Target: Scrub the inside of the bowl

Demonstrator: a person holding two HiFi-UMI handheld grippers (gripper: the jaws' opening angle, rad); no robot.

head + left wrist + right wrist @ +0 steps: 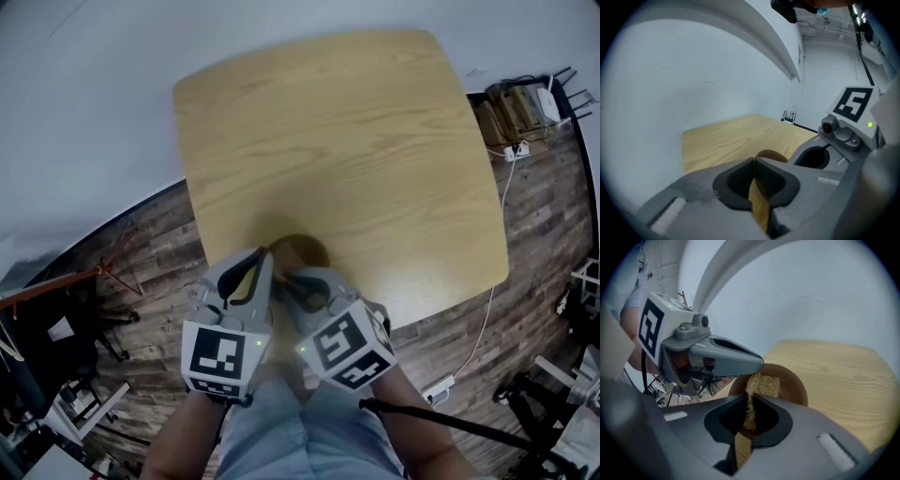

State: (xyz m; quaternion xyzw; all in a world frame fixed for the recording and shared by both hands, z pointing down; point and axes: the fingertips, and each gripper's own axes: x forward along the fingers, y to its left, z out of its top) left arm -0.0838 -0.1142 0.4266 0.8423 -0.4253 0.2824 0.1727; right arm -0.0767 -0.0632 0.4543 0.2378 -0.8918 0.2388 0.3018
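Observation:
A brown bowl (306,250) stands near the front edge of the wooden table (375,141). My left gripper (265,255) is shut on its left rim; in the left gripper view the rim (774,155) curves out from behind the closed jaw tips (753,161). Just right of it, my right gripper (298,279) is shut on a tan fibrous scrubber (763,384). The scrubber's free end hangs inside the bowl (793,383) beyond the jaws (751,404). The left gripper's finger (740,361) lies across the rim above the scrubber.
Beyond the bowl there is only the bare tabletop, which ends at a pale wall (94,112). Wood floor surrounds the table, with a cable and power strip (439,385) at the right and stands and clutter (66,328) at the left.

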